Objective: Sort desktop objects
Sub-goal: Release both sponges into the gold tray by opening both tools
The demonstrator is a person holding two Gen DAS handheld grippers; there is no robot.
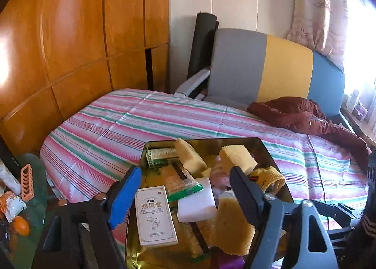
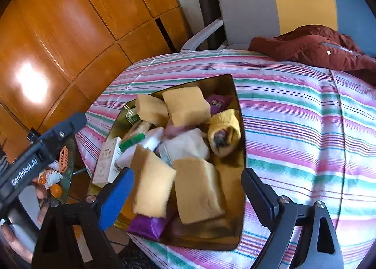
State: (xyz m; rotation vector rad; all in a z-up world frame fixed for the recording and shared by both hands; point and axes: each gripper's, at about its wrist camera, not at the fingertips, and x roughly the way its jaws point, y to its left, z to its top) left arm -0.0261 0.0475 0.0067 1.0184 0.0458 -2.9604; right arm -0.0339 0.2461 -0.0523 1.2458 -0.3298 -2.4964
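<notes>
The gold tray (image 2: 235,85) of mixed desktop objects sits on the striped bed (image 2: 293,128), ahead of and below both claws, heaped well above its rim.

To the left of the left claw (image 1: 185,189), off the bed's edge, a glass side table (image 1: 35,198) carries an orange rack and some wrappers; anything knocked that way could fall between bed and table. The left claw is spread with nothing pinched. Between its fingers lie the white box with printed characters (image 1: 155,215) and the white eraser block (image 1: 196,200), and a tan sponge (image 1: 231,226) leans against its right finger. Closing from here could, I judge, catch two things at once, or nudge the leaning sponge over the tray's near side.

The right claw (image 2: 188,189) is also spread and empty. Between its fingers stand two yellow sponges (image 2: 197,189), the left one blurred and tilted, so it may be unsettled. A purple packet (image 2: 150,224) lies just under them near the rim. Soft sponges squash and can spring out of a shallow bite. Beyond the right finger, the rolled yellow cloth (image 2: 225,128) rests against the tray's wall and could be tipped out onto the bed.
</notes>
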